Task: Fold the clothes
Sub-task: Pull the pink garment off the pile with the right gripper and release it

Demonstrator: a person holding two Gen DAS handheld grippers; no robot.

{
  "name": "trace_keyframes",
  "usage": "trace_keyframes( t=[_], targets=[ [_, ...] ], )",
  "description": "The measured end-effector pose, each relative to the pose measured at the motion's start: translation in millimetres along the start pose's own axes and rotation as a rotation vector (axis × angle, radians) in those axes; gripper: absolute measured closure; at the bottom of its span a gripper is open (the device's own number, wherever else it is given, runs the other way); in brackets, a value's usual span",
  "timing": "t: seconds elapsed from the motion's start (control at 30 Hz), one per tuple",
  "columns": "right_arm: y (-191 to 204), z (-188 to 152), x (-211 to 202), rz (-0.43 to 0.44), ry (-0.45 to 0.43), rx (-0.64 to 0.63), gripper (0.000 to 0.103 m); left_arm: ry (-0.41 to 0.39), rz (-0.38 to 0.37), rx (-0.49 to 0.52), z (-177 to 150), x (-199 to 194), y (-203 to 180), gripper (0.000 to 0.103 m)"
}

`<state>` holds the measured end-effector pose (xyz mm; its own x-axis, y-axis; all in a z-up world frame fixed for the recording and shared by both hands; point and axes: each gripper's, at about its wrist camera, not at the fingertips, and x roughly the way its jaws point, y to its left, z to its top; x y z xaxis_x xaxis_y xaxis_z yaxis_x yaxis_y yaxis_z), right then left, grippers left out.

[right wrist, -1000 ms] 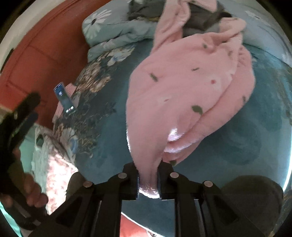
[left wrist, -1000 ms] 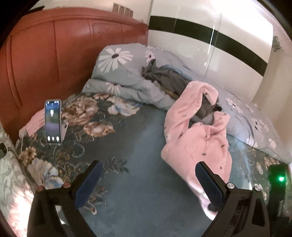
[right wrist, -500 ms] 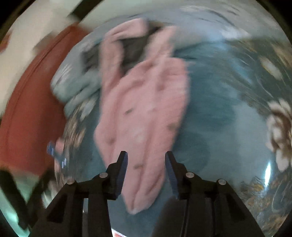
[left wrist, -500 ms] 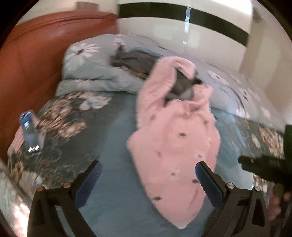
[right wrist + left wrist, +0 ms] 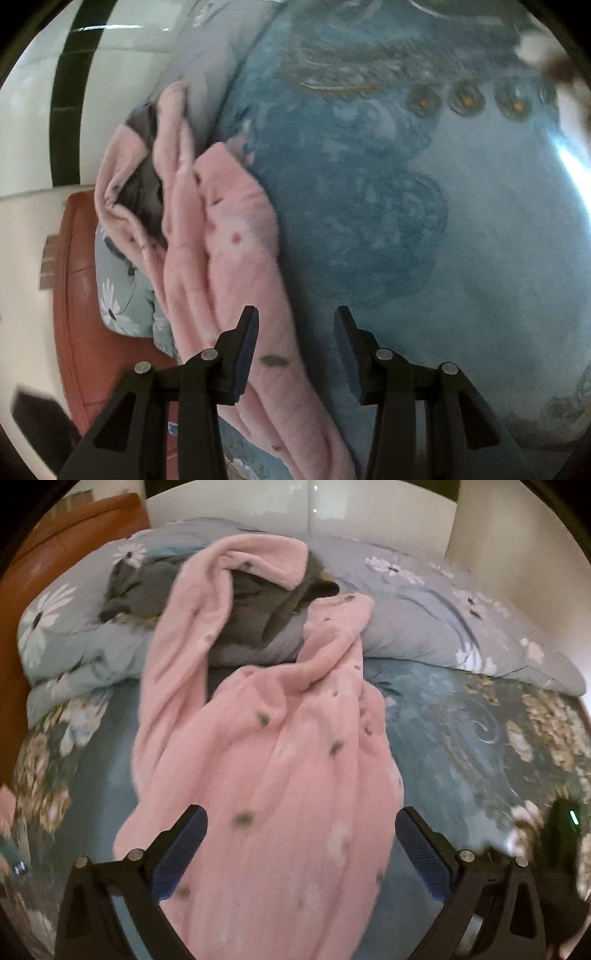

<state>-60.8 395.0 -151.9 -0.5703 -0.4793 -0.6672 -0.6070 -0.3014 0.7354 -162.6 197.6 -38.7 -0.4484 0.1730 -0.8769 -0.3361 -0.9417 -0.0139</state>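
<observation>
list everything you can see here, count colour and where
pink garment: 1, pink with small dark and white motifs, lying crumpled on the bedspread, its far end draped up onto the duvet
grey garment: 1, dark grey, on the duvet, partly wrapped by the pink garment
duvet: 1, pale blue with white daisies, bunched along the far side of the bed
bedspread: 1, teal with floral pattern, covering the bed
headboard: 1, reddish brown, at the bed's end
wall panel: 1, white with a black stripe, behind the bed
left gripper: 1, black with blue pads, open over the pink garment
right gripper: 1, black with blue pads, open, nothing held
</observation>
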Motion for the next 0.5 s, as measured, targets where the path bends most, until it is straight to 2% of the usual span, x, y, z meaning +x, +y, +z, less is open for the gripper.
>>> trace_keyframes(
  t=[0.23,0.33,0.4,0.43,0.5],
  targets=[
    [-17,11,3,0.045,0.013,0.081,0.058,0.092,0.029,0.055,36,70,-27,0.004],
    [-16,10,7,0.036,0.027,0.078,0.057,0.108,0.05,0.062,44,83,-28,0.017],
    [-12,9,8,0.029,0.03,0.064,0.057,0.129,0.063,0.055,49,90,-26,0.041],
    [-10,8,9,0.026,0.03,0.057,0.057,0.137,0.062,0.049,49,92,-24,0.049],
    [-7,7,9,0.021,0.03,0.046,0.057,0.152,0.058,0.037,50,95,-20,0.077]
  ],
)
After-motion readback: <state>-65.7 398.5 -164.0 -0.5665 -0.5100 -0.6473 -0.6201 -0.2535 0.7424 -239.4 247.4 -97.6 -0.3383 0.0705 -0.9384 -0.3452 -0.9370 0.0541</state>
